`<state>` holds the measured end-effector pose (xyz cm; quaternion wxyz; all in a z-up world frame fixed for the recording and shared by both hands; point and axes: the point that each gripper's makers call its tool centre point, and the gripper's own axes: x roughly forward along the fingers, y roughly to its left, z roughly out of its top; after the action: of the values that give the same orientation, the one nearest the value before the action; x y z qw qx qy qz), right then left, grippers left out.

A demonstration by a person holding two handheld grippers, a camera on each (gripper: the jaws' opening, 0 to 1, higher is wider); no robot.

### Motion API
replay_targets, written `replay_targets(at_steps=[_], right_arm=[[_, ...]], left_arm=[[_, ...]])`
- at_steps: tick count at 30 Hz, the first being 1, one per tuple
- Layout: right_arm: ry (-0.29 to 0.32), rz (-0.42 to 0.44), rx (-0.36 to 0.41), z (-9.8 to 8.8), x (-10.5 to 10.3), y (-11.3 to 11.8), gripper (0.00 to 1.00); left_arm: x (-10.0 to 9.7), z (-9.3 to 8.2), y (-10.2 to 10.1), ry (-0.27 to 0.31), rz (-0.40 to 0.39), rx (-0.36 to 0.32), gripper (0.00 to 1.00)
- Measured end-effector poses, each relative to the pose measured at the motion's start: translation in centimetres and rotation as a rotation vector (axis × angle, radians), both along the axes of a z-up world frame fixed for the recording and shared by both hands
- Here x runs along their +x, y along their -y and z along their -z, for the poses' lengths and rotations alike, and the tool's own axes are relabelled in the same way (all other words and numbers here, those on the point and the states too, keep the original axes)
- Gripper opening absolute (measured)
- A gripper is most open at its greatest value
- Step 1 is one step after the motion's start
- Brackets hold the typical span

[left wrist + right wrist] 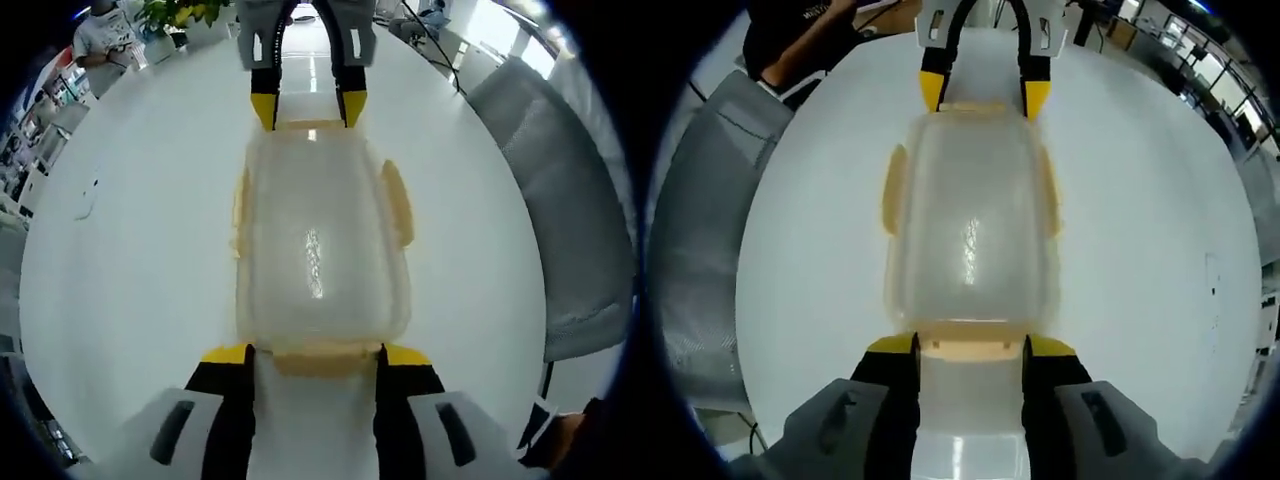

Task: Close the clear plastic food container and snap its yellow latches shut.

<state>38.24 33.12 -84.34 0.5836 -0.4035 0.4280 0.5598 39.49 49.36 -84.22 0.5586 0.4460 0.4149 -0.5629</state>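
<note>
Yellow-tipped claw point(315, 352) before rounded clear container point(320, 250)

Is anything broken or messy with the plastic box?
Nothing looks broken or spilled. The clear container sits straight on the white table with its lid on. The left gripper and right gripper are at opposite ends. The side latches seem to stick out, perhaps unsnapped.

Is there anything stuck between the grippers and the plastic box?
Nothing visible is in the way. The left gripper sits right at one end latch of the clear container, and the right gripper sits at the opposite end latch. The white table around the container looks bare.
</note>
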Motion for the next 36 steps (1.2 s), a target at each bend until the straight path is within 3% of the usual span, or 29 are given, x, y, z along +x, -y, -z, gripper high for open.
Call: replay_targets(at_steps=[1, 2, 7, 22, 31, 36], right_arm=[[0.001, -0.021, 0.0, 0.0, -0.2, 0.0, 0.35], [0.013, -0.037, -0.005, 0.0, -0.1, 0.0, 0.36], [0.004, -0.028, -0.017, 0.1, -0.2, 0.0, 0.36], [0.007, -0.025, -0.028, 0.3, 0.0, 0.1, 0.35], [-0.004, -0.036, -0.023, 0.2, -0.9, 0.4, 0.35], [0.001, -0.068, 0.002, -0.8, -0.9, 0.6, 0.35]], left_arm=[[-0.9, 0.8, 0.4, -0.027, -0.006, -0.04, 0.33], [-0.6, 0.3, 0.0, -0.029, -0.019, -0.045, 0.33], [-0.5, -0.1, 0.1, -0.026, -0.013, -0.033, 0.33], [-0.6, 0.0, 0.2, -0.031, -0.027, -0.086, 0.32], [-1.9, -0.1, 0.6, -0.054, -0.034, -0.074, 0.32], [-2.4, -1.4, 0.8, -0.021, -0.059, -0.056, 0.32]])
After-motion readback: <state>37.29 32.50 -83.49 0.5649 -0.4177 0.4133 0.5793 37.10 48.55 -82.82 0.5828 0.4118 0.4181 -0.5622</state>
